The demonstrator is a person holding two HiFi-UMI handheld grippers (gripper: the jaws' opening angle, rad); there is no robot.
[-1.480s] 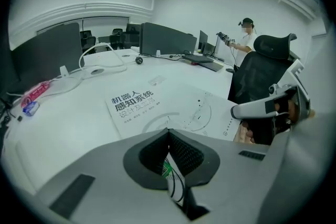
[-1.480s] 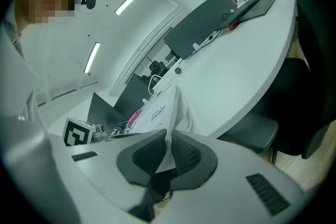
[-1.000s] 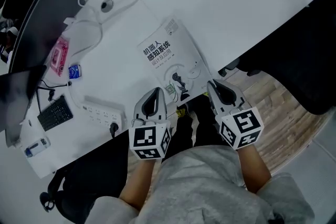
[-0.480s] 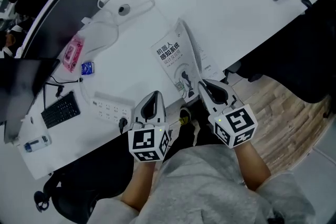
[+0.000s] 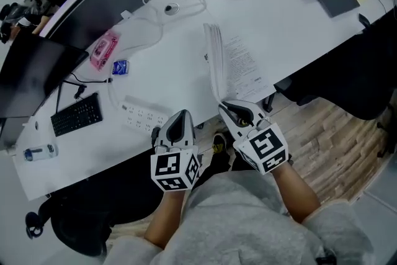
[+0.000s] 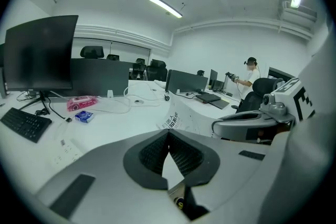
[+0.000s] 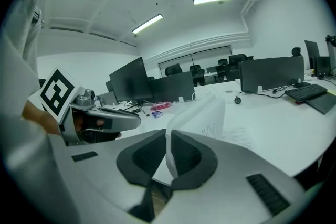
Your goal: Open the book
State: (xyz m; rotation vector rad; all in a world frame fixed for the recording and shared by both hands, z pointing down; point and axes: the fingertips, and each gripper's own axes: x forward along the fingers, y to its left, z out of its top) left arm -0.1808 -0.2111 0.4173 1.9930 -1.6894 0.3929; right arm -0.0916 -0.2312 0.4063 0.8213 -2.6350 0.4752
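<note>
Your right gripper point(image 5: 224, 107) is clamped on the near edge of the front cover point(image 5: 213, 59) of the white paperback book point(image 5: 245, 68). That grip is why the cover stands almost on edge instead of lying flat: you hold it like a door part-way round, hinged on the spine along the book's left side. The book lies on the wide white desk point(image 5: 298, 15), at its near edge and right of the middle, with a printed page bared to the right of the raised cover. Your left gripper point(image 5: 179, 116) hovers just left of the right one, over the near rim of the desk and just right of the white power strip point(image 5: 144, 116). Its jaws are together on nothing. I judge it is placed there to catch or press down the cover once it tips leftward, since a paperback cover tends to spring back. The head view gives you only the cover's thin edge, perhaps with a few leaves behind it. The left gripper view faces the cover's outer side and shows its dark printed title point(image 6: 173, 122), with your right gripper point(image 6: 252, 122) beyond it to the right. It also shows its own jaw tips touching, with only bare desk behind them. Only the right gripper view shows the pinch itself. There the white sheet point(image 7: 202, 118) runs between the black ribbed pads point(image 7: 190, 157) and curves away towards the far side, and your left gripper point(image 7: 100, 120) sits at the left.
</note>
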